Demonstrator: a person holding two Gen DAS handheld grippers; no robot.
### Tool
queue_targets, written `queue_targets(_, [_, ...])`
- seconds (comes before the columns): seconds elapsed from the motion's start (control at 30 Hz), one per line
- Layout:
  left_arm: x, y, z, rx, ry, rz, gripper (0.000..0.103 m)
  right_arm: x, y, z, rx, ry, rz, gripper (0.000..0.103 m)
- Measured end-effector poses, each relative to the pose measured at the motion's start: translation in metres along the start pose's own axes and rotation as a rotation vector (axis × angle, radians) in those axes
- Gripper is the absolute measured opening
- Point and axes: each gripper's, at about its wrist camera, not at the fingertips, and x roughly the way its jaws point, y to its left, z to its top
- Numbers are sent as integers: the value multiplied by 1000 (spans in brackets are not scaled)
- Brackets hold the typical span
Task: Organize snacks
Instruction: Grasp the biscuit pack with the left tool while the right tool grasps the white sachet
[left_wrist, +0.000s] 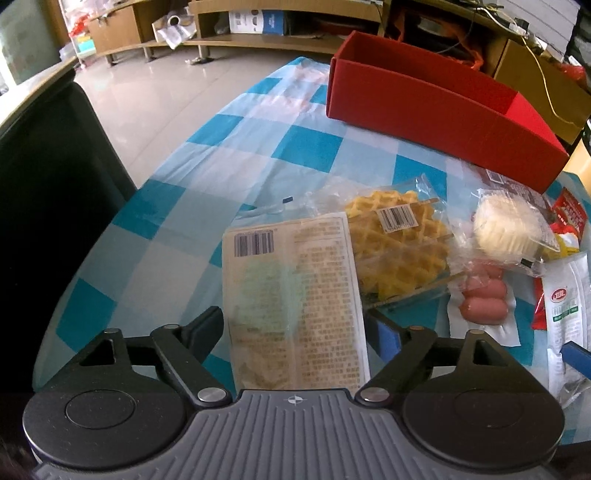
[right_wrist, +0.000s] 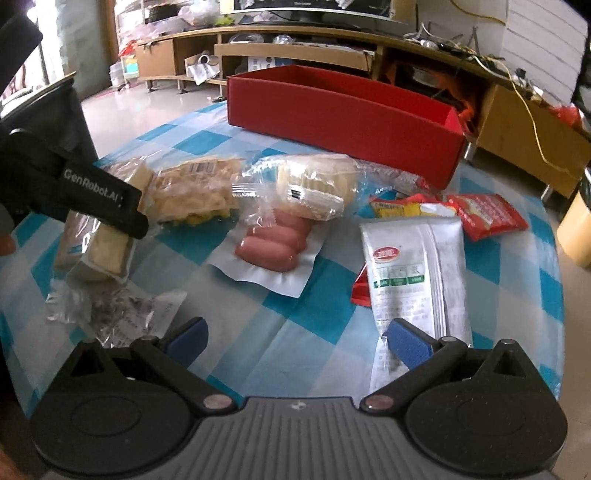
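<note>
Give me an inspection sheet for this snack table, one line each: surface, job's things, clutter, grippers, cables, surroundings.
Surface: table under a blue and white checked cloth.
Job's things: red box at the far side, contents hidden; waffle pack, beige packet, sausage pack, round cake pack, white pouch and red wrappers lie loose on the cloth.
Clutter: crumpled clear wrapper near the front edge.
Grippers: left gripper open astride the beige packet, pads apart from it; right gripper open over bare cloth, its right finger above the white pouch.
Cables: yellow cable on the side bench.
Surroundings: low wooden shelves, tiled floor.
</note>
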Motion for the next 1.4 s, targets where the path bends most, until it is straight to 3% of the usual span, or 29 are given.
queue_targets(0.17, [14, 6, -4, -26, 76, -9, 94, 5, 6, -2, -86, 29, -39, 103])
queue_targets(0.23, [13, 2, -6, 3, 60, 4, 93, 1, 3, 0, -74, 33, -20, 98])
queue_targets(0.4, [9, 2, -6, 16, 51, -13, 83, -39, -19, 4, -1, -102, -66, 97])
queue_targets(0.47, [9, 2, -5, 11, 52, -12, 81, -42, -32, 9, 30, -115, -93, 97])
queue_targets(0.6, [8, 1, -6, 11, 52, -20, 77, -20, -58, 21, 70, -47, -167, 97])
queue_targets(0.83, [6, 1, -5, 1, 55, -27, 75, 19, -61, 27, 52, 50, -122, 96])
queue_targets(0.9, [7, 2, -4, -1, 58, -29, 75, 25, -62, 23, 63, 79, -109, 91])
queue_targets(0.97, [7, 2, -3, -4, 61, -31, 75, 22, -70, 21, 117, 78, -67, 76])
queue_targets(1.0, [7, 2, -2, -6, 62, -34, 75, 20, -75, 22, 151, 84, -51, 62])
queue_targets(1.03, [6, 3, -3, -7, 61, -36, 74, 18, -77, 21, 172, 86, -55, 57])
queue_targets(1.2, [3, 5, -6, -12, 60, -33, 74, 9, -79, 16, 193, 98, -53, 49])
queue_targets(1.4, [-7, 9, -15, -13, 50, -33, 73, -8, -79, 8, 216, 92, -21, 47])
